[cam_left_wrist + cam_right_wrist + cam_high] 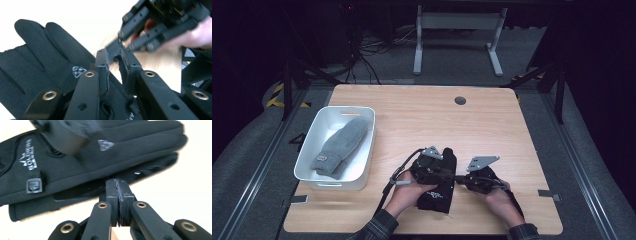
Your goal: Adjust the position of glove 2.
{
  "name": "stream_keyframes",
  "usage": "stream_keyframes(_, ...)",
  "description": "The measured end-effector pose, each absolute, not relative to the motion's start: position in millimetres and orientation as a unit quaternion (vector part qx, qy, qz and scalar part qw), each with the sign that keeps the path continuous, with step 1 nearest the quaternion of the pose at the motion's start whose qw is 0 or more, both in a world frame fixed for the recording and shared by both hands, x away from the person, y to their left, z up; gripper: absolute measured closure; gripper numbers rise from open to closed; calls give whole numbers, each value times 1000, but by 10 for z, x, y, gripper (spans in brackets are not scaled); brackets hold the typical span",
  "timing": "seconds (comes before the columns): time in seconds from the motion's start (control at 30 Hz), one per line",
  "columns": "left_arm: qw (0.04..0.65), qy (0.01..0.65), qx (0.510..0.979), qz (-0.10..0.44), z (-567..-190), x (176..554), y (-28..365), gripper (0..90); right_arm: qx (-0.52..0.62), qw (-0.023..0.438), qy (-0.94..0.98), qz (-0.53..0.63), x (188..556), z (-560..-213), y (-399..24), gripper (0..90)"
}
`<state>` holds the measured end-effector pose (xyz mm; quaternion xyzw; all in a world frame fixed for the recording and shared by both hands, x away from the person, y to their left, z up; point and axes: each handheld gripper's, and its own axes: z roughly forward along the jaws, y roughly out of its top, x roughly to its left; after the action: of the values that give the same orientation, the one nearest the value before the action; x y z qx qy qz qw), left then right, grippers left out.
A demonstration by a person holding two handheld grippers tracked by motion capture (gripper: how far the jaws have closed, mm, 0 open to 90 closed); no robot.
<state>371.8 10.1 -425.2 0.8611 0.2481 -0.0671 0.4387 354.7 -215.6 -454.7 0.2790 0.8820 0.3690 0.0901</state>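
On table (412, 107): two black gloves (439, 187), one bin (312, 150), one grey mitten (341, 147).

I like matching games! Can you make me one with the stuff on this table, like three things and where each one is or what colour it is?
Things:
1. grey mitten
2. black gloves
3. white bin
4. round hole

Places or states:
A. lying on the bare wood between the two hands
B. standing on the left part of the table
C. set in the tabletop near its far edge
D. lying inside the bin

Right pairs: 1-D, 2-A, 3-B, 4-C
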Motion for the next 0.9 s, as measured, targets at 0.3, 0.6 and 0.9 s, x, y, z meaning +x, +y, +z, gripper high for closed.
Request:
stream_keyframes(0.3,418,237,874,-69,-4271,3572,57,898,340,149,850,374,3629,-4452,-2600,619)
stream_keyframes(0.6,388,219,891,-84,-4438,3454,-133,897,397,198,826,347,3748,-4501,-2892,367)
stream_keyframes(0.9,336,216,915,-63,-4499,3428,-147,897,411,203,825,330,3803,-4569,-2949,323)
